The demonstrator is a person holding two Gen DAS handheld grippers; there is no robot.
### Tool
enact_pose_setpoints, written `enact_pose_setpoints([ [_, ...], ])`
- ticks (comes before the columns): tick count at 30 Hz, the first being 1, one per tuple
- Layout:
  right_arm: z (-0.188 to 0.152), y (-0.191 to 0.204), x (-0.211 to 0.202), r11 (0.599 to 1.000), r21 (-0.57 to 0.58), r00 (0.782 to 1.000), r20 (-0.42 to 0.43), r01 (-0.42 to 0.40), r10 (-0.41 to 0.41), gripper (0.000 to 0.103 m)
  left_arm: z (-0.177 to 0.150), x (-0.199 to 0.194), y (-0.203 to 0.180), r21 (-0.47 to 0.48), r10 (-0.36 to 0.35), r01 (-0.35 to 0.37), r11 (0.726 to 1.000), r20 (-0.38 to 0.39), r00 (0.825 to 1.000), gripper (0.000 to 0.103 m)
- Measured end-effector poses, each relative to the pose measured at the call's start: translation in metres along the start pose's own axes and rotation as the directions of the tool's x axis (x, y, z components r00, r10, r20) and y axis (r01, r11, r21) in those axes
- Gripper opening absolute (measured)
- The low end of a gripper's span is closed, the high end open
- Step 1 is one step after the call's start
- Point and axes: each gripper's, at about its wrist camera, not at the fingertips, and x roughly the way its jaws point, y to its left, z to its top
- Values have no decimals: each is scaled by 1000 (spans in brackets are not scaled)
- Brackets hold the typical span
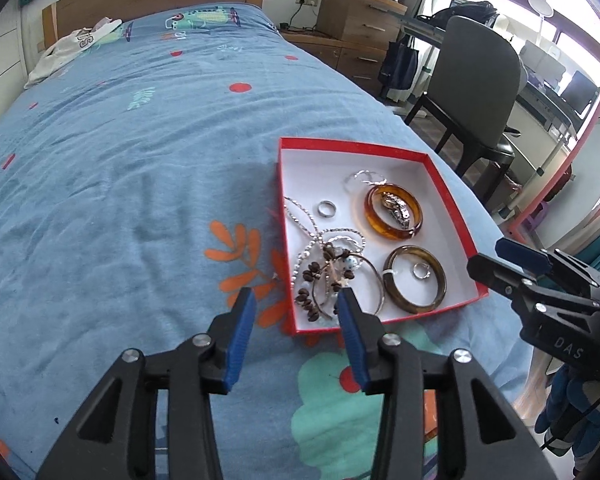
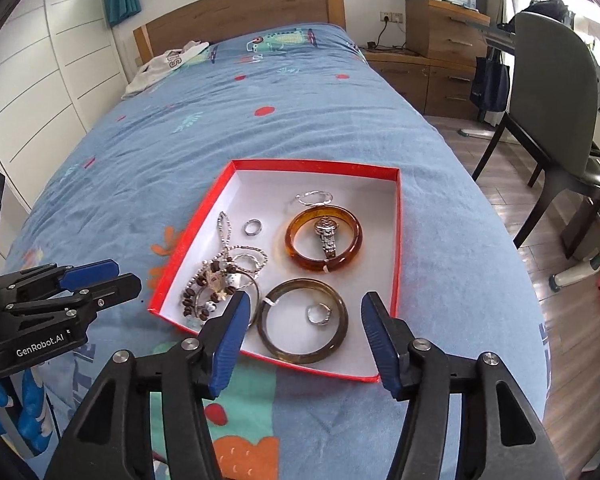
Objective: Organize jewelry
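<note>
Two grippers are held over the bed point(image 2: 340, 128), both with fingers spread and nothing between them: the left gripper point(image 1: 296, 300) near the box's left corner, the right gripper point(image 2: 304, 308) above its near edge. All the jewelry is seen inside the red box point(image 2: 398, 240), none on the quilt. Counted: two bangles, one amber bangle point(image 2: 324, 258) and one dark bangle point(image 2: 303, 354); two loose rings point(image 2: 253, 227); one watch point(image 2: 327, 236) laid across the amber bangle; one tangle of chains and beads point(image 2: 220, 280), too knotted to be counted apart. If sorting is meant, the tangle is best approached gently, one strand being pinched at its free end while the box is steadied.
</note>
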Motion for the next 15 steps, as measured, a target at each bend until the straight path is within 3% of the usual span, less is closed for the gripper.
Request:
enact_pose_setpoints([
  [8,-11,45,-25,999,-35,999,33,-38,40,60,-20,-48,44,-70,83,-79,994,59,995,47],
  [15,-17,91,-50,994,-87,995,71,-68,75,65,-45,-93,80,-116,171,-158,981,111,979,51],
])
